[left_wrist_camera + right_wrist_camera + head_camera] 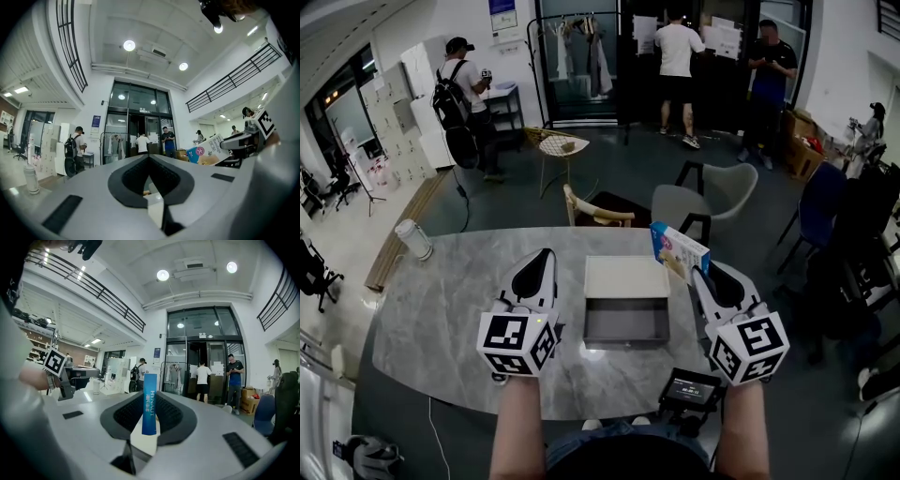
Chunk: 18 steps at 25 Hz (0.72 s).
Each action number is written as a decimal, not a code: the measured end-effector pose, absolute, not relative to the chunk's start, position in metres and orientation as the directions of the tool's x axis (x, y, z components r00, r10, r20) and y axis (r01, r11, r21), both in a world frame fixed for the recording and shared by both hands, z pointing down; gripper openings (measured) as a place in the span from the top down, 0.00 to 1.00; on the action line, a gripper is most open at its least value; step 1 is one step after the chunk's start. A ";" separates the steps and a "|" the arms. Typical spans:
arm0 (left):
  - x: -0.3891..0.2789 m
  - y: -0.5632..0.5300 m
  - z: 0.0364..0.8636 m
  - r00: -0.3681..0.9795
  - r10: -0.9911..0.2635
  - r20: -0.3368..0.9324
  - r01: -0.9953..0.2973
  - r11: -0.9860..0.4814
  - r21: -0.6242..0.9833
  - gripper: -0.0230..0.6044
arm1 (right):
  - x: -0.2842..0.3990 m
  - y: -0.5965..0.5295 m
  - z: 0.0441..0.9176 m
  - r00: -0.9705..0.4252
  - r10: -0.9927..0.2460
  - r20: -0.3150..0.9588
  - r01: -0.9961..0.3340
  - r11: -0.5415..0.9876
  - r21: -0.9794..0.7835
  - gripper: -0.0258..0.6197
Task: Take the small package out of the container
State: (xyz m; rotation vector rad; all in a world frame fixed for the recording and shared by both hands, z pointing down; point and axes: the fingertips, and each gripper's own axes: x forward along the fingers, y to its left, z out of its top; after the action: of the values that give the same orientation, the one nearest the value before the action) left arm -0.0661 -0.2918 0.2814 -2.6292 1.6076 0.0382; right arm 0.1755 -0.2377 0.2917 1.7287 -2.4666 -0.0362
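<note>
An open grey container [626, 321] sits mid-table, its inside bare, with a pale lid [626, 277] lying flat just behind it. The small package [680, 248], a blue and white box, is held in the air just right of the container's far right corner. My right gripper [692, 272] is shut on it; in the right gripper view its blue edge [150, 404] stands upright between the pads. My left gripper [546, 255] hovers left of the container, jaws together and empty. In the left gripper view the package [208, 151] shows at the right.
A white cylinder [414, 239] stands at the table's far left edge. A small dark screen device [689, 387] lies at the near edge beside my right arm. Grey and wooden chairs [703, 197] stand behind the table. Several people stand farther back.
</note>
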 end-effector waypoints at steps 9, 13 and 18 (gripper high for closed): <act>-0.067 -0.291 0.282 0.467 -0.883 -0.046 -0.884 -0.465 -0.041 0.94 | 0.173 -0.235 0.294 -0.337 -0.936 0.102 -0.932 0.347 0.104 0.82; -0.070 -0.291 0.281 0.469 -0.882 -0.041 -0.883 -0.467 -0.044 0.94 | 0.170 -0.236 0.294 -0.343 -0.932 0.113 -0.928 0.355 0.112 0.82; -0.072 -0.289 0.283 0.470 -0.882 -0.035 -0.882 -0.469 -0.046 0.94 | 0.168 -0.236 0.293 -0.348 -0.930 0.122 -0.924 0.362 0.121 0.82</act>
State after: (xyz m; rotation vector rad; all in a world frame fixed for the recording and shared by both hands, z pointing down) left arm -0.0722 -0.2892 0.2825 -2.6441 1.5879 0.0099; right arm 0.1684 -0.2356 0.2933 1.6843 -2.4476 -0.0464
